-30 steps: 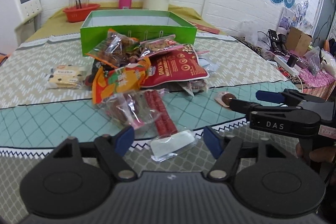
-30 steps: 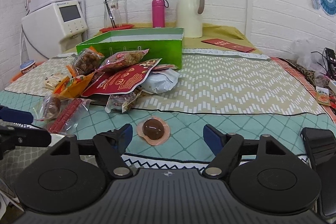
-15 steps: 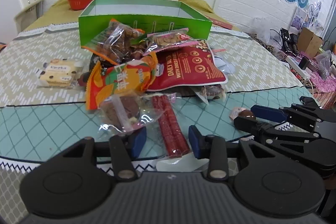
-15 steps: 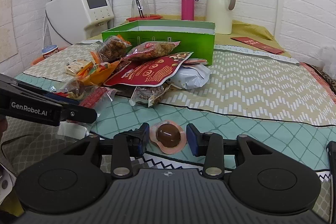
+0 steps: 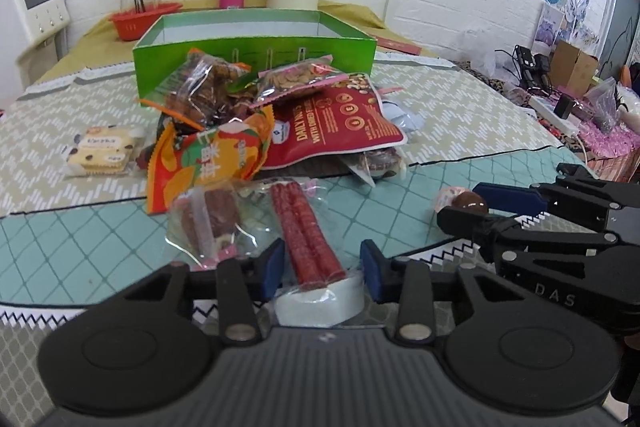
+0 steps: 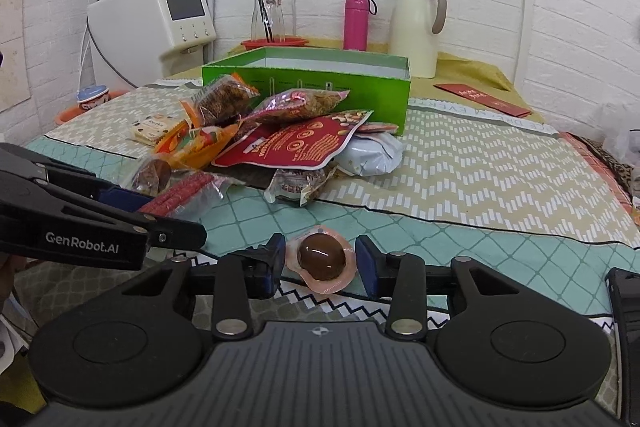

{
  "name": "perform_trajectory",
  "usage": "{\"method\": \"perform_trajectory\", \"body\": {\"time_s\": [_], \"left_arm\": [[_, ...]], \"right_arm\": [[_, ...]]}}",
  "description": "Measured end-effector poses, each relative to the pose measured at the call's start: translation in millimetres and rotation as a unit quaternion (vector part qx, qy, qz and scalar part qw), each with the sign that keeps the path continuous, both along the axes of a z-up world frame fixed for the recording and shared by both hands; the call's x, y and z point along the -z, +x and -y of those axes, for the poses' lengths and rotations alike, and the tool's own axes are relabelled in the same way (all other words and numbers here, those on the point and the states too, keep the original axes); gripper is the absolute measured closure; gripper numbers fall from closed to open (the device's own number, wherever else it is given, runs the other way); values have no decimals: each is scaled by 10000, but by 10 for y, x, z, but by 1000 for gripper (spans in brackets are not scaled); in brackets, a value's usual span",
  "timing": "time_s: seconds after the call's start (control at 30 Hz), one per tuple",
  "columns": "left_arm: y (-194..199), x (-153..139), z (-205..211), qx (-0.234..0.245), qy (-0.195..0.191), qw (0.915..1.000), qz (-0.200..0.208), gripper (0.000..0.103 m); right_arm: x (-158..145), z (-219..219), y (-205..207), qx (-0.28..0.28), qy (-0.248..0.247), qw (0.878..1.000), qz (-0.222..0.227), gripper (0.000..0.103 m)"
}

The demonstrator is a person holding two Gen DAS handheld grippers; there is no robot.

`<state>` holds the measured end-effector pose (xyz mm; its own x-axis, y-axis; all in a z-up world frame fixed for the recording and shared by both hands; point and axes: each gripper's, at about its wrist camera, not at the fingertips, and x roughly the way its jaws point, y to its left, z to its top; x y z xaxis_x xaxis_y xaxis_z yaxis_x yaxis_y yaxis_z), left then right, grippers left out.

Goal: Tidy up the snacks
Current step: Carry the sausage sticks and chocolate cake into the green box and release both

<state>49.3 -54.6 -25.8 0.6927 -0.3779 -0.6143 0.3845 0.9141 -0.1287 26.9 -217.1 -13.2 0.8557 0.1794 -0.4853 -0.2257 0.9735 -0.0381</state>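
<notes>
1. Nearest in the left wrist view, the left gripper (image 5: 322, 267) is seen set astride the near end of the sausage pack (image 5: 308, 235). A gap shows on each side of the pack, so its jaws are judged released, not yet pinching.
2. Nearest in the right wrist view, the right gripper (image 6: 320, 263) is set around the braised egg (image 6: 322, 258) in its pink sealed wrapper. The blue pads lie just beside the wrapper rim, and no squeeze can be made out, so it is taken as unclenched.
3. Both items lie on the teal tablecloth (image 6: 440, 227), near the front edge and apart from each other.
4. For the step in hand, a closing grasp is probably called for. The pads should be kept low and centred before closing; the egg's rounded, slick wrapper is judged likely to slip out if pinched high, and the sausage pack's loose film may crumple if only its edge is caught.
5. Farther back, the snack pile (image 5: 256, 115) is heaped on the cloth, partly against the box.
6. Farthest, the green box (image 6: 312, 75) stands open, and is judged the likely destination; its inside cannot be fully seen.
</notes>
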Motion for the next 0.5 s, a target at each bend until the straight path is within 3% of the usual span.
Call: {"method": "perform_trajectory", "body": {"time_s": [0.17,0.33,0.5], "left_arm": [[-165,-182,-160,183,-497,9986,38,66],[-340,-530,-278,396,-888,9942,470,66],[-120,-865,-423,358,-1128,9900,767,66]], "right_arm": [[-181,10,-93,32,39,9996,296,35],[-337,23,-90,2,171,9984,536,35],[-518,17,78,-132,251,9967,759,35]]}}
